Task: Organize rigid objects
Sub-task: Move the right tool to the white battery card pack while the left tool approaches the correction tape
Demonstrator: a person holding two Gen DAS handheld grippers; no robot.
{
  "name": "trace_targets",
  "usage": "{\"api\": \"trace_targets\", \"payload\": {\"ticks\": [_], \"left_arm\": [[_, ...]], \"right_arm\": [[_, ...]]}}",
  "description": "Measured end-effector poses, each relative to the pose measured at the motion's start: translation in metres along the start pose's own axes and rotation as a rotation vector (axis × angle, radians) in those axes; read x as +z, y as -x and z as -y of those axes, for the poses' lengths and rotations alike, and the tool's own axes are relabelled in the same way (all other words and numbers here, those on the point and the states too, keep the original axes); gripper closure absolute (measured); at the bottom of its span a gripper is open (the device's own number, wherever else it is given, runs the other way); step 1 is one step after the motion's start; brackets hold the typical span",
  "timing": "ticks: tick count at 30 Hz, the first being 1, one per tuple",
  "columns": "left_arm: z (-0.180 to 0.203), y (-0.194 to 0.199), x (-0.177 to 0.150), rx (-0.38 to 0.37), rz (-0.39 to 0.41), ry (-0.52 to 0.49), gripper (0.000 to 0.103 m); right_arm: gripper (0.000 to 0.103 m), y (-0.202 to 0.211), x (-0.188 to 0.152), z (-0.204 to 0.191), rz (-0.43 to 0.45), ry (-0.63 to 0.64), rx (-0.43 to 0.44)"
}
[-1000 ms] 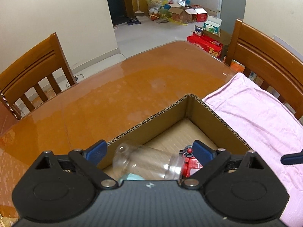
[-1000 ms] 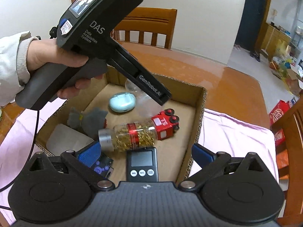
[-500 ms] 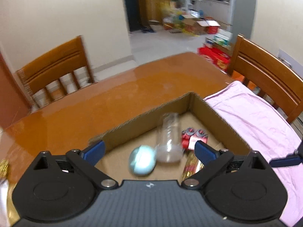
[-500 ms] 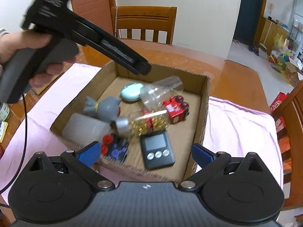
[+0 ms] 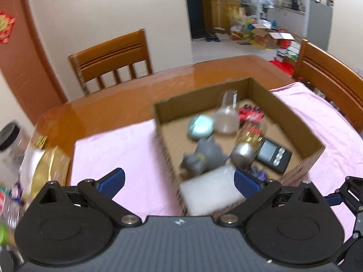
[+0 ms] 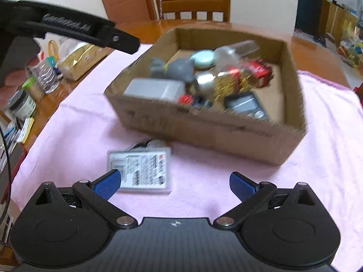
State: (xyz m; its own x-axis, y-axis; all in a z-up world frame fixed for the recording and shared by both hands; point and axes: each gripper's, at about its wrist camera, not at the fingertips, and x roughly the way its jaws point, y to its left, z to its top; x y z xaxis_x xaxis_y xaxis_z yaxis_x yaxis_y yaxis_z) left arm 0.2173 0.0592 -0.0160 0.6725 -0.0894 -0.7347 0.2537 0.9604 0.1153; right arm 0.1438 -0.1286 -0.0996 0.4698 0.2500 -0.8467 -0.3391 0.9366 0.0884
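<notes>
A cardboard box (image 5: pixel 192 107) stands on a pink cloth. In it lie a clear cup (image 5: pixel 226 117), a teal case (image 5: pixel 199 128), a grey toy (image 5: pixel 204 156), a jar of gold bits (image 5: pixel 248 139), a red toy car (image 5: pixel 250 113), a black timer (image 5: pixel 273 156) and a white tub (image 5: pixel 211 188). My left gripper (image 5: pixel 179 180) hovers over the box's near left corner, its jaws opening with nothing between them. In the right wrist view a flat clear case with a printed label (image 6: pixel 140 170) lies before the box (image 6: pixel 204 127). My right gripper (image 6: pixel 173 182) is open above the cloth, its left finger (image 6: pixel 106 182) beside that case.
The pink cloth (image 6: pixel 238 170) covers the near part of a glossy wooden table (image 5: pixel 113 104). A gold packet (image 6: pixel 79 61), a small bottle (image 6: pixel 46 77) and jars (image 6: pixel 22 105) crowd the table's left edge. Wooden chairs (image 5: pixel 111 61) stand around it.
The clear cup left the left jaws and now lies in the box. Both grippers drew back from the box; the right one sank towards the cloth, where the labelled case came into view.
</notes>
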Motion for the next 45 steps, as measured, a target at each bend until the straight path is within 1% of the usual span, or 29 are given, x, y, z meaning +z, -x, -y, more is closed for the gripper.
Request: {"api": "trace_targets", "payload": {"ticks": [4, 7, 10, 14, 15, 17, 21, 26, 29, 32, 35, 40, 45], "left_arm": [[-0.011, 0.004, -0.027, 0.045, -0.012, 0.070, 0.001], [-0.017, 0.004, -0.045, 0.056, -0.029, 0.113, 0.001], [-0.023, 0.005, -0.059, 0.060, -0.036, 0.144, 0.001], [-0.031, 0.002, -0.069, 0.030, -0.056, 0.190, 0.001], [-0.031, 0.002, -0.071, 0.019, -0.059, 0.194, 0.001], [-0.031, 0.001, -0.073, 0.008, -0.066, 0.194, 0.001], [-0.024, -0.003, -0.074, -0.003, -0.075, 0.184, 0.001], [-0.010, -0.010, -0.073, -0.026, -0.091, 0.181, 0.001], [0.000, -0.018, -0.071, -0.032, -0.106, 0.185, 0.001], [0.011, -0.026, -0.070, -0.053, -0.126, 0.197, 0.001], [0.024, -0.035, -0.068, -0.057, -0.146, 0.198, 0.001], [0.047, -0.050, -0.065, -0.040, -0.160, 0.194, 0.001], [0.059, -0.073, -0.066, 0.005, -0.181, 0.203, 0.001]], "right_arm": [[0.000, -0.016, -0.005, -0.014, -0.020, 0.011, 0.024], [0.000, -0.027, -0.003, -0.027, -0.032, 0.024, 0.042], [0.000, -0.040, 0.001, -0.039, -0.025, 0.042, 0.021], [0.000, -0.058, 0.006, -0.049, -0.035, 0.045, -0.006], [0.000, -0.062, 0.006, -0.051, -0.041, 0.047, -0.026], [0.000, -0.064, 0.005, -0.052, -0.043, 0.040, -0.038], [0.000, -0.063, 0.002, -0.044, -0.044, 0.001, -0.069], [0.000, -0.056, -0.004, -0.033, -0.049, -0.017, -0.104], [0.000, -0.054, -0.005, -0.020, -0.045, -0.032, -0.132], [0.000, -0.054, -0.006, -0.007, -0.047, -0.044, -0.170], [0.000, -0.052, -0.009, 0.007, -0.052, -0.036, -0.216], [0.000, -0.045, -0.013, 0.028, -0.048, -0.034, -0.221], [0.000, -0.042, -0.012, 0.034, -0.058, -0.002, -0.199]]}}
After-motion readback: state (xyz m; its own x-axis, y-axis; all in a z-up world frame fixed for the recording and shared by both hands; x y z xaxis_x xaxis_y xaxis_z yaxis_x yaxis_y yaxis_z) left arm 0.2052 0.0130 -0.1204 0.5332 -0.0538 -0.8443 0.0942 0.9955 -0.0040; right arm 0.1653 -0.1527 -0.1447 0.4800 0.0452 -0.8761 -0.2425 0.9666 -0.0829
